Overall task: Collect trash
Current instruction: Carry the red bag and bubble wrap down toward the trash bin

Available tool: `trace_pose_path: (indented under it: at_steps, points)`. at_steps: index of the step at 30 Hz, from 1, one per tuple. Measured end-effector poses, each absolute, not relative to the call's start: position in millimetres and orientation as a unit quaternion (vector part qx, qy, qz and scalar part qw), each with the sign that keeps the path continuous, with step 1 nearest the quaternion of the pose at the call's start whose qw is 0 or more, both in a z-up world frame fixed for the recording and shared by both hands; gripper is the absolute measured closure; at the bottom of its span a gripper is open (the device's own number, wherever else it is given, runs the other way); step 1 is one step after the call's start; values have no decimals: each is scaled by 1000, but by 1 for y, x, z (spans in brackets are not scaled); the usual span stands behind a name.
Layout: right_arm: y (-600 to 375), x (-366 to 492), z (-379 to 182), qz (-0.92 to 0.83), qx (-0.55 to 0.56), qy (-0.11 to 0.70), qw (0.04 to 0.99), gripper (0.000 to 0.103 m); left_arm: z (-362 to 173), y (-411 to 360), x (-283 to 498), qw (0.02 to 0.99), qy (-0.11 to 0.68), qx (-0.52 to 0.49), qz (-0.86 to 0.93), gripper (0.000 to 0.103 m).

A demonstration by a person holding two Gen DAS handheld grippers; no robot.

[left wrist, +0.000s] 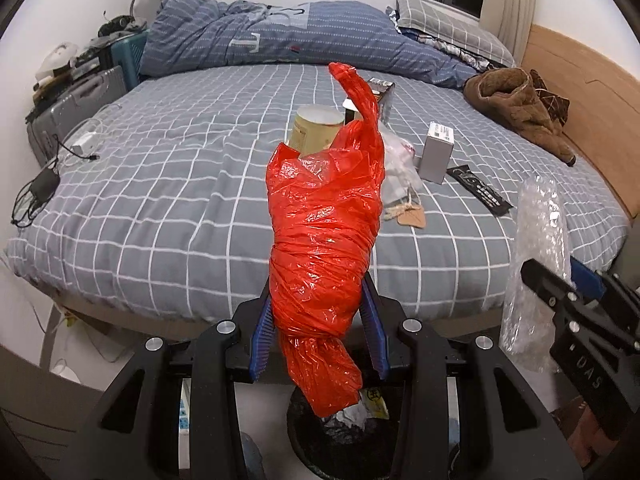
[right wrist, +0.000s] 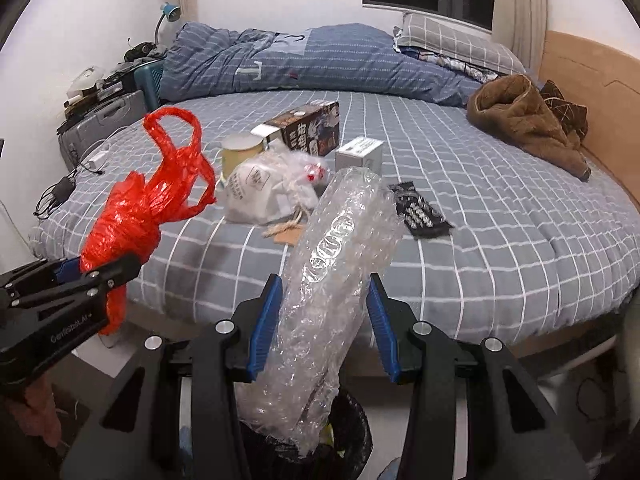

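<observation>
My left gripper is shut on a crumpled red plastic bag; the bag's lower end hangs over a black trash bin below, which holds paper scraps. My right gripper is shut on a roll of clear bubble wrap, whose lower end dips into the bin. Each gripper shows in the other's view: the left gripper with the red bag, the right gripper with the bubble wrap. More trash lies on the bed: a yellowish cup, a white plastic bag, a dark carton, a white box, a black wrapper.
The bed with a grey checked sheet fills the view ahead, its near edge just beyond the bin. A blue duvet and pillow lie at the back, a brown garment at the right. Suitcases and cables stand left of the bed.
</observation>
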State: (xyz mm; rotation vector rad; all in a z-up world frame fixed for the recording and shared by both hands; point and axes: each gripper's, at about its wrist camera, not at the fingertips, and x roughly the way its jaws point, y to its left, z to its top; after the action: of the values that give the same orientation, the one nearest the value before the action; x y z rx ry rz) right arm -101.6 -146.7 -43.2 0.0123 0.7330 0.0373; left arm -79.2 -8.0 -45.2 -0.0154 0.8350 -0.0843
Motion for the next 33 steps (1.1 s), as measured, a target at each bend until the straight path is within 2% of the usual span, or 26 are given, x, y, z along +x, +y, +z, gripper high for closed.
trace_pose_path:
  at_steps: [33]
  points:
    - [-131, -175, -85, 25, 10, 423, 906, 61, -98, 0, -164, 883, 469, -16, -26, 64]
